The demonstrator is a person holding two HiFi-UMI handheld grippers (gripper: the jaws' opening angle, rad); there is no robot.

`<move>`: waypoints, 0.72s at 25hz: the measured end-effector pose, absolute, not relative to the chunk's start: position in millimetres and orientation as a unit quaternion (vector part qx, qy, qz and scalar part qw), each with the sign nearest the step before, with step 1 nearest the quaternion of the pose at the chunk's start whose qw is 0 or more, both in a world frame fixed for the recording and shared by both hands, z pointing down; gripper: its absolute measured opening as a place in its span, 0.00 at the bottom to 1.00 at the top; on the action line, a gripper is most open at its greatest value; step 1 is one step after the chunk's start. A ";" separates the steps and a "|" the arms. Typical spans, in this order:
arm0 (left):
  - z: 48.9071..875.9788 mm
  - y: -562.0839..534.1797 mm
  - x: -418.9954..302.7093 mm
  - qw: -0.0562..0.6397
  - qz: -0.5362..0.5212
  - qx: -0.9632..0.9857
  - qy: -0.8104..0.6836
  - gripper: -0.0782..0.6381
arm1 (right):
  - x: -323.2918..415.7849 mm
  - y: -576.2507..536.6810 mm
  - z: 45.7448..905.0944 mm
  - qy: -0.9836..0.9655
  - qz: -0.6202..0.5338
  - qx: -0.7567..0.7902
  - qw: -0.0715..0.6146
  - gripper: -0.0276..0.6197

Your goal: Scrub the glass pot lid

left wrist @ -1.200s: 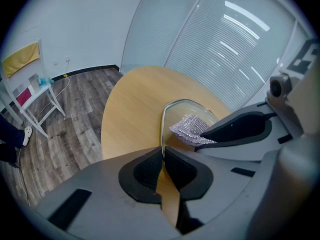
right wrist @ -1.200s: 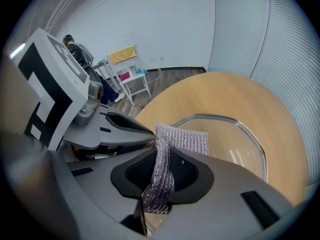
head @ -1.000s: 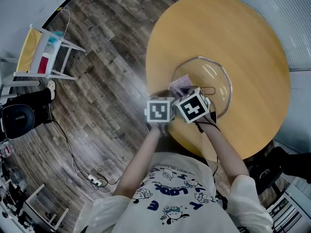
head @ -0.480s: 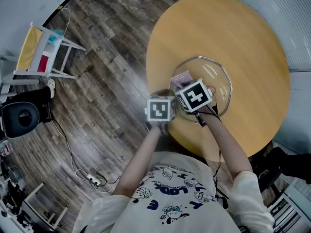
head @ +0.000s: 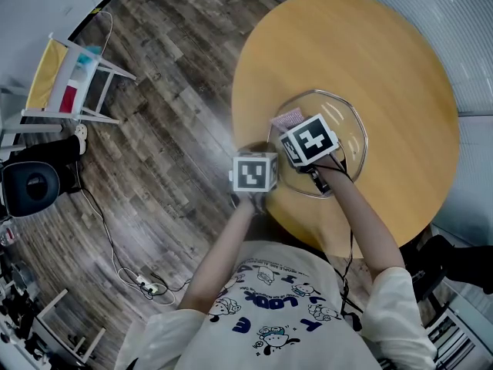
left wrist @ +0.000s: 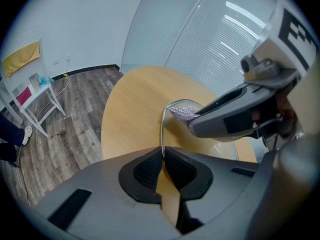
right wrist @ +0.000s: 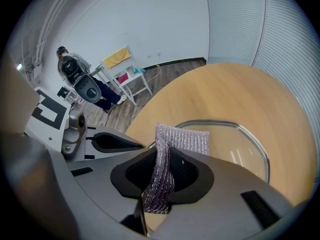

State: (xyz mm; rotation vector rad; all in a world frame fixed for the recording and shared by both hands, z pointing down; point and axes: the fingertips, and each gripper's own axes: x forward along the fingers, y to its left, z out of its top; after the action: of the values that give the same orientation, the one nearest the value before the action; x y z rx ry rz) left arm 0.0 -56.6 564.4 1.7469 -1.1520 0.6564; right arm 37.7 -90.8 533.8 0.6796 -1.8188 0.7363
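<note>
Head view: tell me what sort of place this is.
Probably an office or studio room, not a kitchen: a round wooden table stands on plank flooring, a power strip lies on the floor, and a small white rack stands by the wall.

From the head cam we look steeply down, from well above, on the round table (head: 385, 60) & wood floor (head: 169, 91). The cam on the left gripper (left wrist: 162, 159) sits close behind its jaws, facing the blinds (left wrist: 225, 39); that on the right gripper (right wrist: 165, 156) faces the white wall (right wrist: 150, 19). All 3 views share the glass pot lid (head: 347, 126) & tabletop.
</note>
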 end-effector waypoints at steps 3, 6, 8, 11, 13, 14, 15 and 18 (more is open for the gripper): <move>563.8 -57.8 -0.3 0.455 0.266 0.709 -0.469 0.15 | 38.4 -95.5 533.5 -0.752 0.316 0.282 0.505 0.17; 564.0 -57.6 -1.9 0.456 0.268 0.706 -0.471 0.15 | 38.2 -99.2 532.3 -0.751 0.323 0.278 0.505 0.17; 563.4 -58.5 -0.1 0.459 0.263 0.707 -0.469 0.15 | 38.7 -101.8 531.9 -0.750 0.327 0.277 0.504 0.17; 563.0 -58.4 2.3 0.461 0.259 0.709 -0.467 0.15 | 40.0 -105.1 531.6 -0.750 0.334 0.277 0.498 0.17; 563.0 -57.6 1.7 0.460 0.258 0.709 -0.468 0.15 | 40.8 -106.8 531.6 -0.750 0.339 0.278 0.495 0.17; 562.9 -58.0 1.1 0.458 0.259 0.710 -0.469 0.15 | 41.5 -108.2 531.7 -0.750 0.340 0.279 0.494 0.17; 562.9 -58.8 0.5 0.456 0.260 0.710 -0.470 0.15 | 42.1 -110.0 531.7 -0.750 0.342 0.279 0.493 0.17; 562.9 -60.3 -0.8 0.456 0.263 0.708 -0.471 0.15 | 43.4 -115.5 530.1 -0.750 0.343 0.279 0.492 0.17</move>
State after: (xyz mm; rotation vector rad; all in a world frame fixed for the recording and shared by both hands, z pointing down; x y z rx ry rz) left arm -0.8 -60.3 562.9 1.7456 -1.1627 0.6497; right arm 43.4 -115.5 530.1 0.6766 -1.8197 0.8333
